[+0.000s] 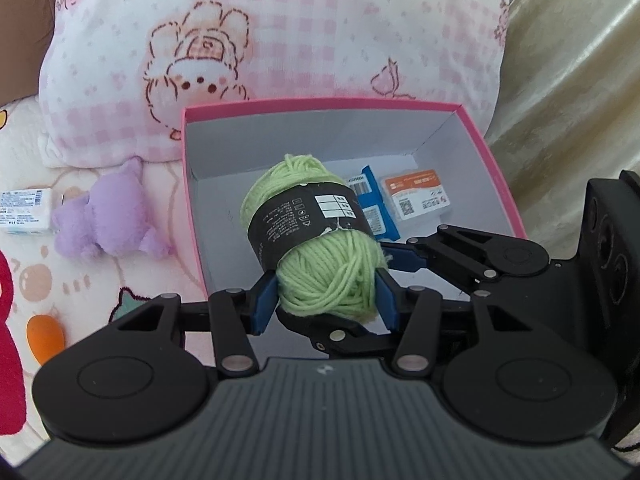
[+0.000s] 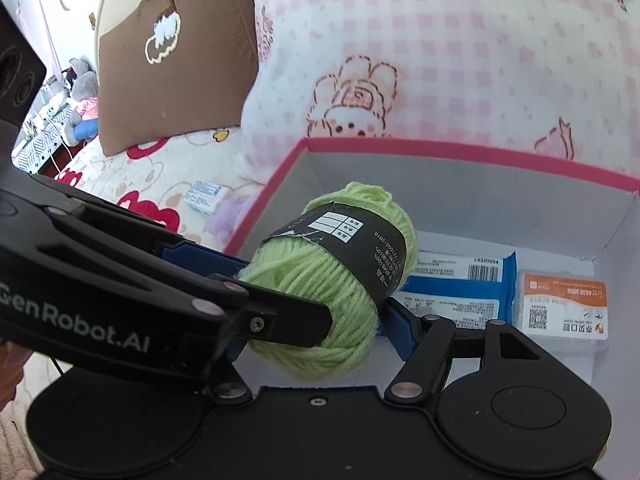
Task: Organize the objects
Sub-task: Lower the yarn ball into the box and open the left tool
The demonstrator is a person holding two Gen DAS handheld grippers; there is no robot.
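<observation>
Left gripper (image 1: 326,300) clamped a green yarn ball with black paper band (image 1: 316,236), held above the pink-rimmed cardboard box (image 1: 320,103) ahead. Right gripper's (image 2: 316,320) jaws bracketed it; contact unclear. Placing step; next: lower, release.

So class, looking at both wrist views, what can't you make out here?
- Purple plush toy: mostly hidden in the right wrist view by the pink box wall.
- Blue packet: partly covered in the left wrist view by the green yarn.
- Small white carton: cut off by the left edge, print too small to read.
</observation>
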